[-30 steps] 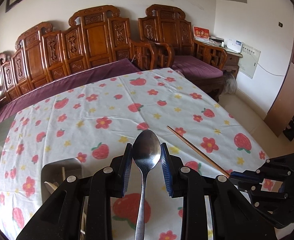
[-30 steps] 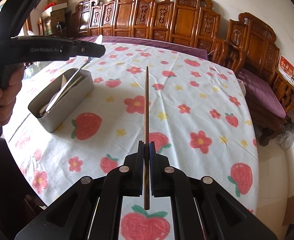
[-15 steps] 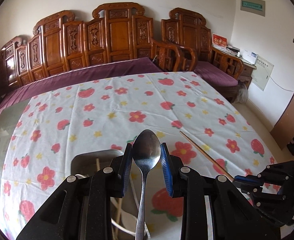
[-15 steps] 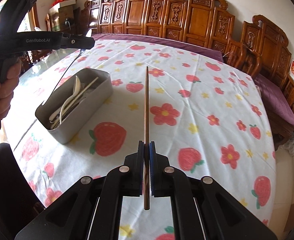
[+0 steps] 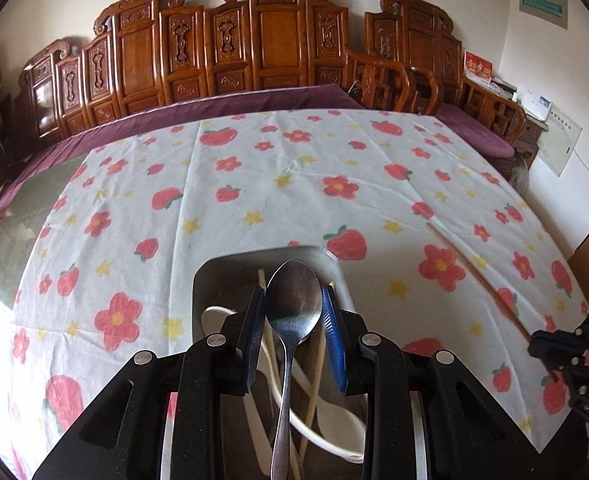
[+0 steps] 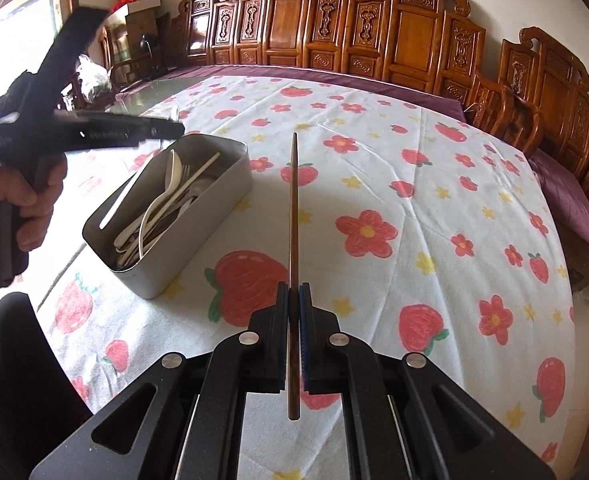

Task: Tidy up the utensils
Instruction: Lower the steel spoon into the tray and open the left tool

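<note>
My left gripper (image 5: 293, 300) is shut on a metal spoon (image 5: 293, 308), its bowl pointing forward. It hangs right above the grey metal box (image 5: 230, 264), which holds several white spoons and pale chopsticks. In the right wrist view the left gripper (image 6: 174, 128) hovers over the far end of the same box (image 6: 214, 200), gripped by a person's hand. My right gripper (image 6: 293, 292) is shut on a brown chopstick (image 6: 293, 208) that points straight ahead, over the tablecloth to the right of the box. The chopstick (image 5: 474, 276) and right gripper (image 5: 550, 350) show at the left wrist view's right edge.
A white tablecloth (image 6: 414, 220) printed with strawberries and flowers covers the table. Carved wooden benches (image 5: 254, 40) with purple cushions stand behind it. Bare glass tabletop (image 5: 14, 208) shows at the left. Cardboard boxes (image 6: 142, 4) are stacked in the far corner.
My left gripper carried the spoon leftwards and down until it came over the box. My right gripper shifted with the chopstick, so the box now lies closer to it.
</note>
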`<state>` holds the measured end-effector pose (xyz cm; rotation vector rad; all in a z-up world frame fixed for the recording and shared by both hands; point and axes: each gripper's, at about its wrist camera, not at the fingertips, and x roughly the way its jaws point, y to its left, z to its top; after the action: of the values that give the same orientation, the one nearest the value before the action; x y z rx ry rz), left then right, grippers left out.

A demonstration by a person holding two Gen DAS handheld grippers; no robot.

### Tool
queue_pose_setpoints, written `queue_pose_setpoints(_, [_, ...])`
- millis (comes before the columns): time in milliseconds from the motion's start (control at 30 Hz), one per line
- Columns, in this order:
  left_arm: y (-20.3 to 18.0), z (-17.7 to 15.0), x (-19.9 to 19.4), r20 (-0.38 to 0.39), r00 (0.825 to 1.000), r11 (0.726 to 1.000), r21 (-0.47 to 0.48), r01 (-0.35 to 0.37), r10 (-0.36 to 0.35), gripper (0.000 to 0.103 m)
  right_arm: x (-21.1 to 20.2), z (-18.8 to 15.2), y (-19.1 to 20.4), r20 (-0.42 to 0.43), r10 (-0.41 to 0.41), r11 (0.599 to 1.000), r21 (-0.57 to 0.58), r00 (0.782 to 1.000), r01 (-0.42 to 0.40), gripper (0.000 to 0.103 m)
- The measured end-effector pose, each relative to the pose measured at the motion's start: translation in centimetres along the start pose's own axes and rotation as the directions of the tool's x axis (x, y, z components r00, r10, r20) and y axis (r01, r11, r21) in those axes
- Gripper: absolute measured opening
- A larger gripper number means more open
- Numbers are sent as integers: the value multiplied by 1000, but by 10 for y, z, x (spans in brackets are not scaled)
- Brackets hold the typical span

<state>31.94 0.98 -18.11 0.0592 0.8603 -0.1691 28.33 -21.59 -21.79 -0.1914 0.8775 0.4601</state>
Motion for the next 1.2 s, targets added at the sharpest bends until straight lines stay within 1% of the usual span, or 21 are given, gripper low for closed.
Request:
queue_pose_setpoints(200, [7,-14,21,-53,999,1000,-15,-15,15,27,1,0,8,-2,14,1000,8,1000,-14,6])
queue_pose_setpoints(333, [8,-21,33,-103,995,1000,-25,-5,3,27,0,2,14,-1,19,1000,6,1000,-19,6])
queue_pose_setpoints(400, [10,-23,33,-111,994,999,-31,-9,5,27,0,2,16,-1,21,1000,5,1000,-21,6])
queue_pose_setpoints(533, [15,-24,27,-101,995,999,-43,-11,7,28,1,3,21,-5,22,1000,3,1000,-22,6])
queue_pose_setpoints(567, [17,-24,25,-98,995,999,-44,-11,6,29,2,4,22,-5,22,1000,3,1000,-22,6])
queue_pose_setpoints(600, [19,-24,22,-94,996,999,-45,-13,9,34,2,4,24,-6,23,1000,4,1000,-23,6])
queue_pose_setpoints(667, [22,-23,16,-84,996,999,-47,-16,12,36,3,5,27,-6,28,1000,6,1000,-27,6])
queue_pose_setpoints(967, [46,-24,-21,-37,999,998,-52,-17,15,36,5,19,56,5,82,996,23,997,-82,6])
queue_pose_setpoints(1200, [64,-26,-45,-3,1000,998,-62,-25,25,37,21,34,90,-15,122,992,32,992,-121,6])
